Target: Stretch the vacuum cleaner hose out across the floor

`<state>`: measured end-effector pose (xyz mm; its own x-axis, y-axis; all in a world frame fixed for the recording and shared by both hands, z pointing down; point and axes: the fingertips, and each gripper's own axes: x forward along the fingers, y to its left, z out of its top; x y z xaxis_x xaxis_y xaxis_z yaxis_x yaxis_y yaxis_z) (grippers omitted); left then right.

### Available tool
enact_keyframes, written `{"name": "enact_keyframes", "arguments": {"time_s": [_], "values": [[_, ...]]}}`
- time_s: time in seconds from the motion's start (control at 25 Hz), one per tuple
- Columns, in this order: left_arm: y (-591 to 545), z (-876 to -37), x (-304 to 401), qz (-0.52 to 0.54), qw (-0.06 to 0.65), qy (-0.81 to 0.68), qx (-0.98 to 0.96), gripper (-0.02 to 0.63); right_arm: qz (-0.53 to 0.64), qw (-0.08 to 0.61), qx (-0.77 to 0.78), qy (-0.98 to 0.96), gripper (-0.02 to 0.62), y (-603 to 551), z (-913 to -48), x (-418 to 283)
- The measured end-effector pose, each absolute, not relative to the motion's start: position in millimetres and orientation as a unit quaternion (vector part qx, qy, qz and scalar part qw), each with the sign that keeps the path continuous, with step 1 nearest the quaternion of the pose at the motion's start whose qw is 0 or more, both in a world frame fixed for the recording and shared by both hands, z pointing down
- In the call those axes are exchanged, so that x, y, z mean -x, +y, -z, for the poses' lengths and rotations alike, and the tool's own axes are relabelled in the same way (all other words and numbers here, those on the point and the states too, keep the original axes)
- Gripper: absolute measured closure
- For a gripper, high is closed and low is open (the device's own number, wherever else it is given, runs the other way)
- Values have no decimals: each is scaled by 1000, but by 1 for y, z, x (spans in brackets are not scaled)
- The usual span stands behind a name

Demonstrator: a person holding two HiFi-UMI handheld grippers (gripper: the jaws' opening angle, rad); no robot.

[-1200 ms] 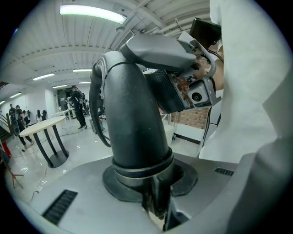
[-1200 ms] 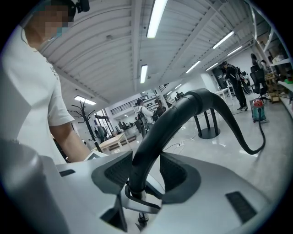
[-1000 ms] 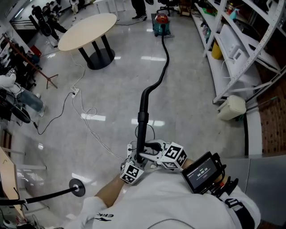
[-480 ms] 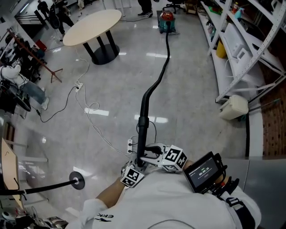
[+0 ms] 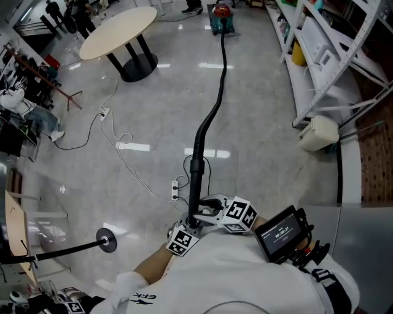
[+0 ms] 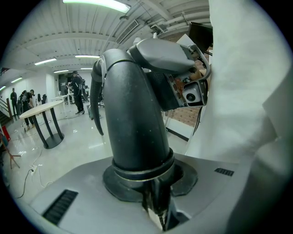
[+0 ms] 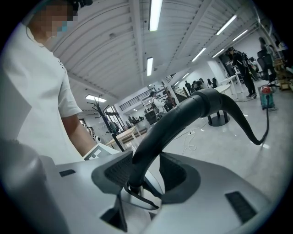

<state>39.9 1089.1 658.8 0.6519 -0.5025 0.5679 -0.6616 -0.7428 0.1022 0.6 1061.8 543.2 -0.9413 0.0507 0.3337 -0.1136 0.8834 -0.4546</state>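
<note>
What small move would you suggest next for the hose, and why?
Probably draw the hose back, away from the vacuum cleaner: the left gripper and right gripper clamp its rigid end, yet it bends gently midway.

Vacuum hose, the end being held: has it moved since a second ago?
Yes. The held end of the hose has pulled back from the white power strip on the floor, toward the bottom of the head view, and its curve looks straighter.
</note>
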Motion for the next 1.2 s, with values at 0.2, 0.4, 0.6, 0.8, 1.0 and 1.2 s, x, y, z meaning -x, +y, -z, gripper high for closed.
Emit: {"name": "enact_keyframes", "arguments": {"time_s": [0.2,0.4,0.6,0.8,1.0,1.2], "values": [[1108,-661,-45,-267,164,-321,-894,534,-242,177,-19,-954,419,1080,-546,-6],[1116,-668,-50,-269,181,-316,-892,534,-245,182,-26,-952,419,1085,-554,-12],[1119,-673,-53,-270,199,-310,-890,534,-252,185,-31,-949,419,1085,-561,-16],[1117,-673,-54,-267,225,-310,-884,535,-244,190,-37,-950,419,1081,-562,-17],[1106,-676,-44,-259,261,-323,-872,540,-218,208,-44,-953,420,1078,-565,-17],[1095,-679,-36,-257,286,-334,-861,540,-213,215,-102,-948,420,1057,-571,-27]]}}
